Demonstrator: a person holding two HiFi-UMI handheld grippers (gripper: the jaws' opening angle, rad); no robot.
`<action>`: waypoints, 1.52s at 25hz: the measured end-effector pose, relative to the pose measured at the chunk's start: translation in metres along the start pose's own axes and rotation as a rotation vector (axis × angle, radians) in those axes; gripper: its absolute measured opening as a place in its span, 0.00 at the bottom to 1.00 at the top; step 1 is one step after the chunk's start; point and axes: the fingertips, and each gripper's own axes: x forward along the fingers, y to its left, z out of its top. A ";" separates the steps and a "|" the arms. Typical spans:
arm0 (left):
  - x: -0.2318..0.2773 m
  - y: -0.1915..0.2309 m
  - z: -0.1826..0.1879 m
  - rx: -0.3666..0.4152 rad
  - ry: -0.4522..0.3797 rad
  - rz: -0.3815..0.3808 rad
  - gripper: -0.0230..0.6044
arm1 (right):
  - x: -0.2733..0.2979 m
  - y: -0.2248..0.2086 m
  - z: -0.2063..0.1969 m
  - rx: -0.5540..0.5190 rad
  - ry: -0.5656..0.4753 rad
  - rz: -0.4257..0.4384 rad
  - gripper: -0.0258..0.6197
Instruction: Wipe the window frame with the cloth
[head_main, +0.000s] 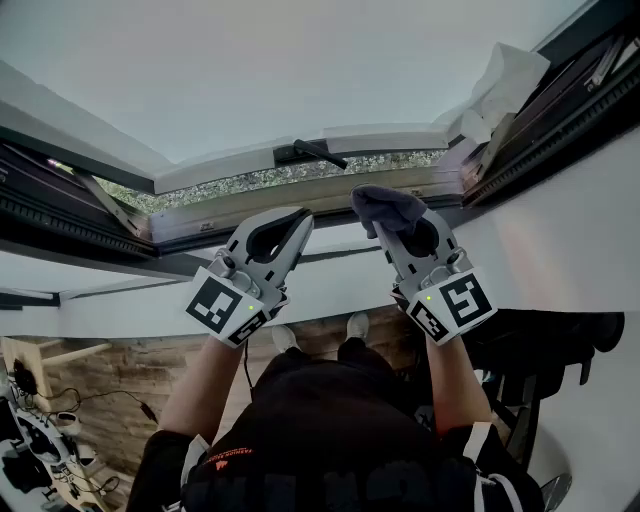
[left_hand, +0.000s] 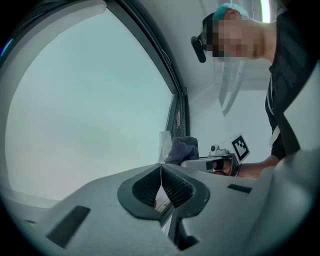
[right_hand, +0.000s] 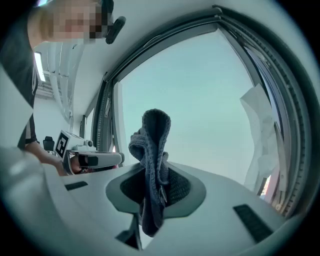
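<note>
White wall (head_main: 560, 230), wooden floor (head_main: 130, 370), pale overcast daylight

Pale-grey left claw (head_main: 297, 222) and right claw (head_main: 393, 228) carry black-white marker cubes (head_main: 228, 308) — black clothes (head_main: 330, 420).

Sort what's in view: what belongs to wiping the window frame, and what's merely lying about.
For the job:
grey cloth, pinched in the right tool
window frame

Lying about:
left tool, shut and empty
white crumpled sheet at the frame's corner
cable on the floor
</note>
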 end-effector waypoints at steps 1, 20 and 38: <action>0.001 0.000 0.000 -0.002 0.000 0.000 0.07 | 0.000 -0.001 0.000 0.001 -0.001 0.000 0.13; 0.069 -0.035 0.016 0.034 -0.031 -0.146 0.07 | -0.048 -0.075 0.039 -0.043 -0.085 -0.200 0.13; 0.184 -0.098 0.076 0.102 -0.130 -0.341 0.07 | -0.128 -0.178 0.144 -0.243 -0.199 -0.475 0.13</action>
